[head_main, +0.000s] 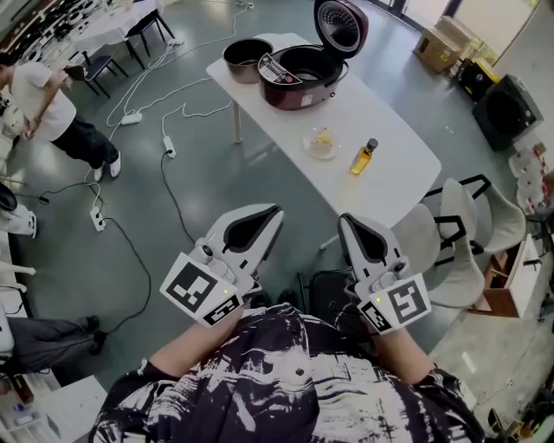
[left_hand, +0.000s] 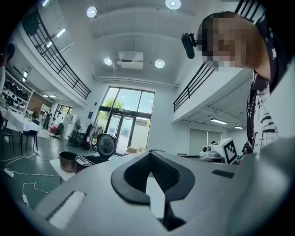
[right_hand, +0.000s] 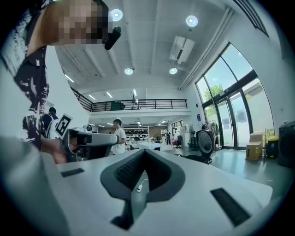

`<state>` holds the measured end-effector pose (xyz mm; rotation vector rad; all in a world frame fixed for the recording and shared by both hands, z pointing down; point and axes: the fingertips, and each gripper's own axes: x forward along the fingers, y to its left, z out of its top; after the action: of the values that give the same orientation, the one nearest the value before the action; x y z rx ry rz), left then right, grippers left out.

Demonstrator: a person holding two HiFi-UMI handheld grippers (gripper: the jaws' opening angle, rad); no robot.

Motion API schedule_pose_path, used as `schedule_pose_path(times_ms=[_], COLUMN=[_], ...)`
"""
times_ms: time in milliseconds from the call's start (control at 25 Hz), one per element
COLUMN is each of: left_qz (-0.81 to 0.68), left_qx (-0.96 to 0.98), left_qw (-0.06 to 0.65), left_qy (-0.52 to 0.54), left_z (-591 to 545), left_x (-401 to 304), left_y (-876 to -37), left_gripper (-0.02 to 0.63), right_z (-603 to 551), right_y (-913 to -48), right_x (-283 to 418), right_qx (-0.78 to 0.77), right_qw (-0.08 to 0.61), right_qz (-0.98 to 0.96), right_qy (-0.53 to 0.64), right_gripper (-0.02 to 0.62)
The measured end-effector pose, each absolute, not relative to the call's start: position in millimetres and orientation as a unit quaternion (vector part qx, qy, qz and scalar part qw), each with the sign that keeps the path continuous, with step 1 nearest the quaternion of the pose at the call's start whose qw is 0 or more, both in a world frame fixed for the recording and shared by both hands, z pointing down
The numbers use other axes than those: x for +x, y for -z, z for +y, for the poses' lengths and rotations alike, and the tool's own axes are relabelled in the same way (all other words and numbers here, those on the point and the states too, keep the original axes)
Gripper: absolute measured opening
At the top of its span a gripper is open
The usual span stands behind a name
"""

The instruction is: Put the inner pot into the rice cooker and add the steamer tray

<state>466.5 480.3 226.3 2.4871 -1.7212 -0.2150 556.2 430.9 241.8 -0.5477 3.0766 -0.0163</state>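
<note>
Across the floor from me stands a white table (head_main: 381,130). A dark red rice cooker (head_main: 303,73) sits on it with its lid (head_main: 340,24) raised and its cavity empty. The dark inner pot (head_main: 245,59) rests on the table just left of the cooker. I cannot make out a steamer tray. Both grippers are held level near my chest, well short of the table. My left gripper (head_main: 277,208) is shut and empty, and so is my right gripper (head_main: 344,218). The left gripper view shows the closed tips (left_hand: 150,152), with the pot (left_hand: 68,160) and cooker (left_hand: 87,161) far off.
A small dish with yellow food (head_main: 321,143) and an oil bottle (head_main: 363,157) sit on the table's near half. White cables and power strips (head_main: 169,147) trail over the floor at left. Chairs (head_main: 459,242) stand at right. A person (head_main: 52,112) stands far left.
</note>
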Motion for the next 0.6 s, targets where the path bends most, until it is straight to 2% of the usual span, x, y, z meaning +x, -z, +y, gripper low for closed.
schedule_pose_path(times_ms=[80, 120, 160, 200, 240, 600], left_qz=[-0.567, -0.568, -0.568, -0.568, -0.569, -0.574], left_qx=[0.818, 0.818, 0.818, 0.817, 0.817, 0.813], left_qw=[0.055, 0.055, 0.055, 0.055, 0.055, 0.060], left_qy=[0.072, 0.073, 0.074, 0.075, 0.076, 0.075], left_z=[481, 481, 481, 480, 480, 478], left_x=[466, 465, 464, 464, 463, 459], left_y=[-227, -227, -227, -226, -226, -230], left_gripper=[0.005, 0.005, 0.005, 0.005, 0.005, 0.005], right_z=[431, 431, 430, 428, 428, 423], right_y=[-238, -235, -233, -233, -234, -244], right_x=[554, 552, 549, 546, 544, 542], right_qx=[-0.169, -0.164, -0.162, -0.163, -0.164, -0.166], right_qw=[0.035, 0.052, 0.067, 0.075, 0.076, 0.053], right_qz=[0.985, 0.984, 0.983, 0.982, 0.982, 0.984], right_qy=[0.019, 0.033, 0.047, 0.054, 0.054, 0.044], right_gripper=[-0.005, 0.058, 0.439, 0.520, 0.554, 0.554])
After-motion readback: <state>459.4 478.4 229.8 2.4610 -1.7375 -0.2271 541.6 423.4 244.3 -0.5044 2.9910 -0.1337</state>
